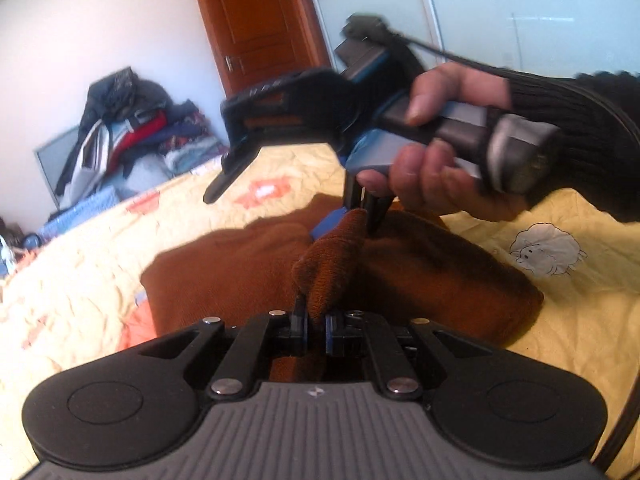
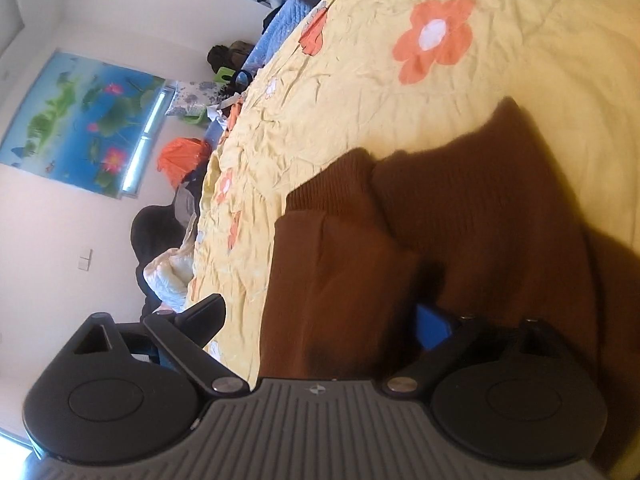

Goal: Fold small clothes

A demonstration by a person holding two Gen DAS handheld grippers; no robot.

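The brown knit garment [image 1: 420,276] lies on the bed [image 1: 80,280]; the left tool [image 1: 316,326] pinches a raised fold to carry it over; the right tool [image 2: 320,320] stands spread wide, one finger reaching it.

Right gripper [image 1: 320,152] motion-blurred, outline smeared.

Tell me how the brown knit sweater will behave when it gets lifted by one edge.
Probably floppy: the brown knit sweater already droops where the left gripper pinches a fold. Likely grippy rather than slippery, given its fuzzy ribbed knit. It looks thick, so it should sag under its own weight.
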